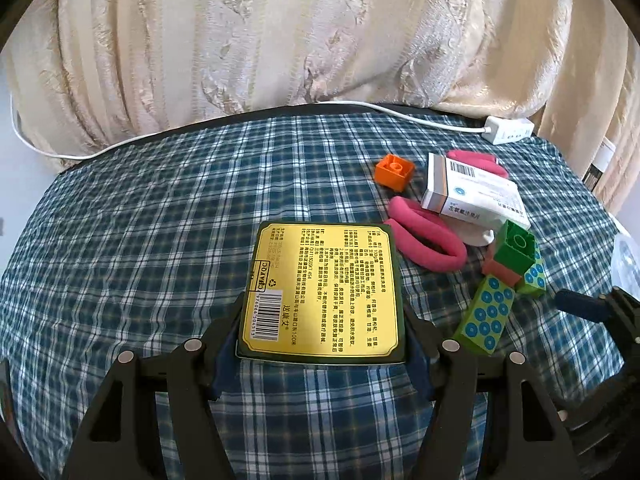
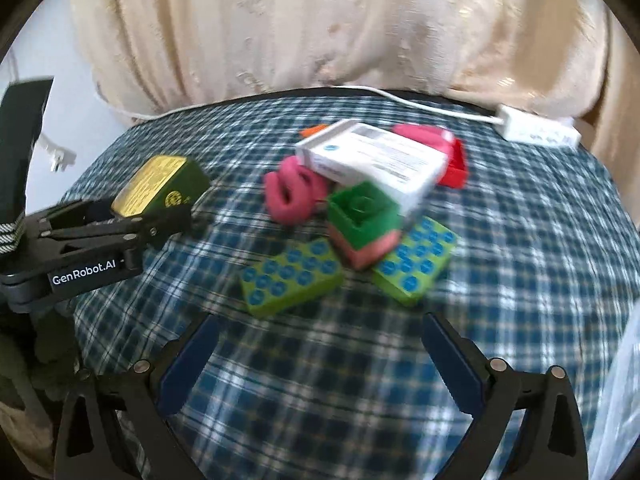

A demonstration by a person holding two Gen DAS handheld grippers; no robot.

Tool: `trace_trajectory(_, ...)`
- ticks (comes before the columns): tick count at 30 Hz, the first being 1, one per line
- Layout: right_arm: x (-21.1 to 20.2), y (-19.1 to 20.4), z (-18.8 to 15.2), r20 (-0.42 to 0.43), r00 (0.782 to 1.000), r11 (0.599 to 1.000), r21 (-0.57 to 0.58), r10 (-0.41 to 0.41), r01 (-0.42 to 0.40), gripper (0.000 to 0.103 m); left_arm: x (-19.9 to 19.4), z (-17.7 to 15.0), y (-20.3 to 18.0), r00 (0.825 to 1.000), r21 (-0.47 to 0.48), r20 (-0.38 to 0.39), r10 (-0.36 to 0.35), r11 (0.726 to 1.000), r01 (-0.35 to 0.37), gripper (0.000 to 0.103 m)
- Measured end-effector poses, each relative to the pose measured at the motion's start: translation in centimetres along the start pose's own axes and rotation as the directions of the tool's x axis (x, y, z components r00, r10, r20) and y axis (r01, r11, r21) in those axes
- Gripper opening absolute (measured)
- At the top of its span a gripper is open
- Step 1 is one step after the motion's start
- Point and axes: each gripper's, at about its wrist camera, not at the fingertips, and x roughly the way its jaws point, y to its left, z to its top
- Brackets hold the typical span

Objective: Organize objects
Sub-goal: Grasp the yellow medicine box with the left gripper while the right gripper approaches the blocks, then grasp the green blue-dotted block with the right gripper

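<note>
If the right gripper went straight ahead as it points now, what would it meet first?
Most likely the lime-green block with blue dots, lying just ahead of the open right gripper; the green cube stacked on a pink one sits behind. Blur leaves depth uncertain.

The white cardboard medicine box [image 2: 372, 160] hides most of the orange plastic brick [image 2: 314, 130]; motion blur smears the right wrist view, leaving the box's print unreadable.

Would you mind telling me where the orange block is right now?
In the left wrist view, the orange block sits on the plaid cloth, right of centre, just left of the white medicine box.
</note>
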Motion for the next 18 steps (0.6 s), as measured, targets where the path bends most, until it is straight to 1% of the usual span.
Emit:
trace_trajectory(3,0.7,0.8,0.4,-0.008,1.000,0.999,-0.036,0.002,-0.002,0.100,-0.2,0.0,0.3,1.000,-0.011,0.005,0.005,1.000,-0.005,0.068)
trace_trajectory(8,1.9,1.0,1.1,-0.028,1.000,0.999,-0.046,0.005,-0.006,0.096,-0.1,-0.1,0.4,1.000,-0.018,-0.005,0.008,1.000,-0.009,0.068)
trace_trajectory(10,2.3,0.9,1.3,-0.038,0.999,0.999,-0.042,0.011,-0.012,0.091,-0.1,-0.2,0.3,1.000,-0.018,-0.007,0.009,1.000,-0.009,0.068)
trace_trajectory(11,2.6,0.9,1.4,-0.044,0.999,0.999,-0.040,0.010,-0.012,0.087,-0.1,-0.2,0.3,1.000,-0.019,-0.007,0.010,1.000,-0.010,0.068)
trace_trajectory(16,2.8,1.3,1.4,-0.025,0.999,0.997,-0.069,-0.031,0.029,0.076,0.1,-0.4,0.4,1.000,-0.027,-0.015,0.013,1.000,-0.013,0.068)
trace_trajectory(18,2.7,1.4,1.3,-0.015,0.999,0.996,-0.080,-0.045,0.043,0.070,0.1,-0.4,0.4,1.000,-0.027,-0.018,0.013,1.000,-0.013,0.069)
